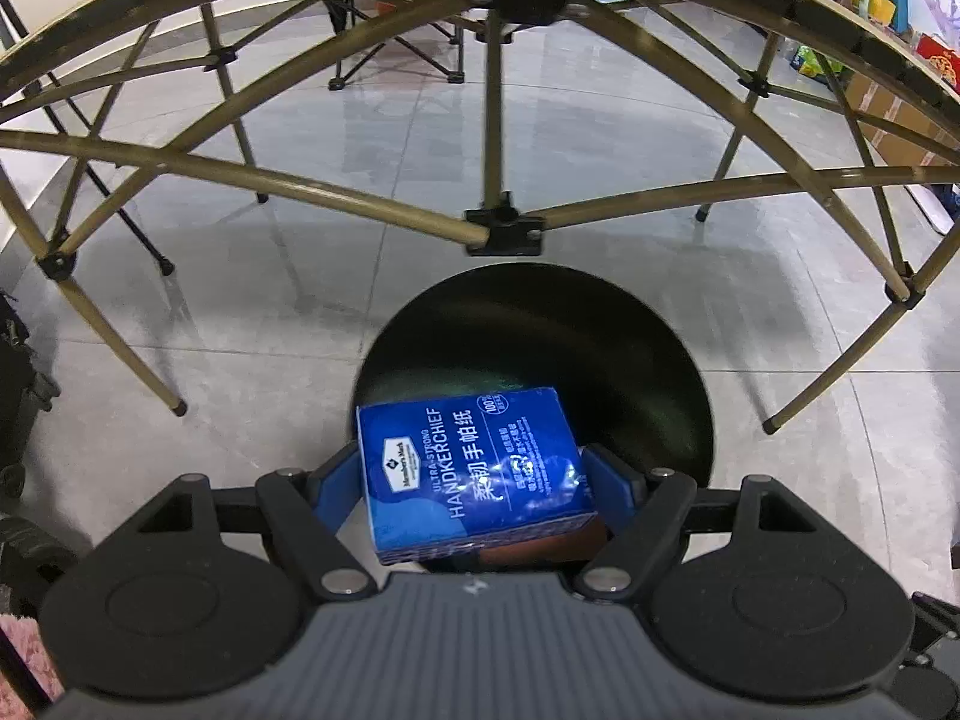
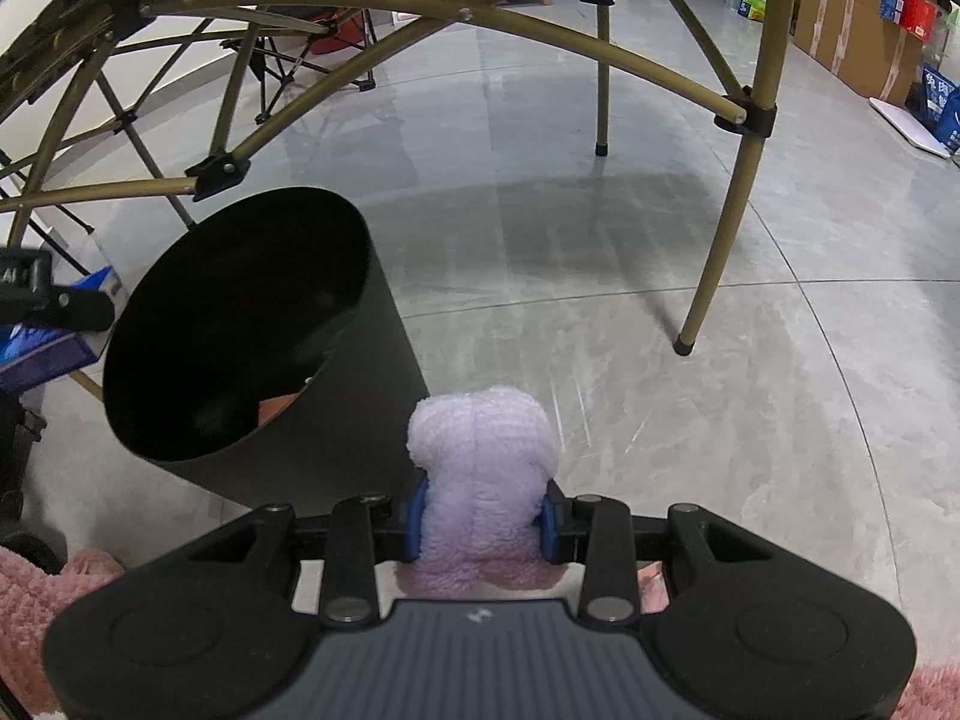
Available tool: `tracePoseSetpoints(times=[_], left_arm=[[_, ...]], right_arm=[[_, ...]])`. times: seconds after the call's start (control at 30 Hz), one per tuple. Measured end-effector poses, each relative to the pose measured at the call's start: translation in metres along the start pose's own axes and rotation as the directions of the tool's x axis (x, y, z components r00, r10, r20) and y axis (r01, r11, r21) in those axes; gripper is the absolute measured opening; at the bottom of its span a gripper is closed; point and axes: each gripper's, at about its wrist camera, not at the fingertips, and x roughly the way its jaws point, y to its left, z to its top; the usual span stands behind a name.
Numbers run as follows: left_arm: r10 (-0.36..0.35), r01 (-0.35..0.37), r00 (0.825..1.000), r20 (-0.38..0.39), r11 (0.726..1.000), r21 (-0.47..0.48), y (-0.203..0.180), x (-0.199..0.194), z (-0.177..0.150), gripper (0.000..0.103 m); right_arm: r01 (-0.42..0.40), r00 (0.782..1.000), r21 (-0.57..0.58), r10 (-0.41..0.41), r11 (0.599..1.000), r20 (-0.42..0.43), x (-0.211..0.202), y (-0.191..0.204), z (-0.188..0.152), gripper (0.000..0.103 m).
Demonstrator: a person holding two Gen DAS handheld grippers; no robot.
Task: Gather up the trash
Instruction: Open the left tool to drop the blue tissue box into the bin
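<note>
Trash bin [image 1: 600,348] sits on the floor under gold folding-table legs [image 1: 492,120]. Left gripper [image 1: 480,480] fingers pinch a blue tissue pack [image 1: 474,468] above it; right gripper [image 2: 483,516] fingers squeeze a fluffy lilac cloth [image 2: 480,456] beside it.

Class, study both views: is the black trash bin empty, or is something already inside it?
Not empty. In the right wrist view an orange-brown item lies at the bottom of the black bin; what it is cannot be told, and much of the dark inside is unreadable.
</note>
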Motion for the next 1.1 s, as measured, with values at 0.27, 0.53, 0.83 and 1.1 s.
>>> tracePoseSetpoints(times=[0.27, 0.53, 0.83, 1.1], left_arm=[[-0.033, 0.033, 0.999, -0.016, 0.999, 0.019, -0.025, 0.011, 0.006, 0.078], [-0.011, 0.012, 0.999, -0.040, 1.000, 0.008, -0.031, 0.028, 0.011, 0.078], [-0.017, 0.018, 0.998, -0.053, 1.000, 0.022, -0.036, 0.032, 0.010, 0.079], [-0.016, 0.017, 0.999, -0.050, 1.000, 0.012, -0.035, 0.032, 0.010, 0.103]], right_arm=[[0.023, 1.000, 0.012, -0.023, 1.000, 0.015, 0.005, -0.005, 0.006, 0.034], [0.032, 0.999, 0.018, -0.033, 0.999, 0.021, 0.013, -0.008, 0.012, 0.034], [0.024, 0.999, 0.009, -0.024, 1.000, 0.020, 0.014, -0.007, 0.013, 0.034], [0.017, 0.999, 0.006, -0.017, 1.000, 0.027, 0.012, -0.008, 0.011, 0.034]])
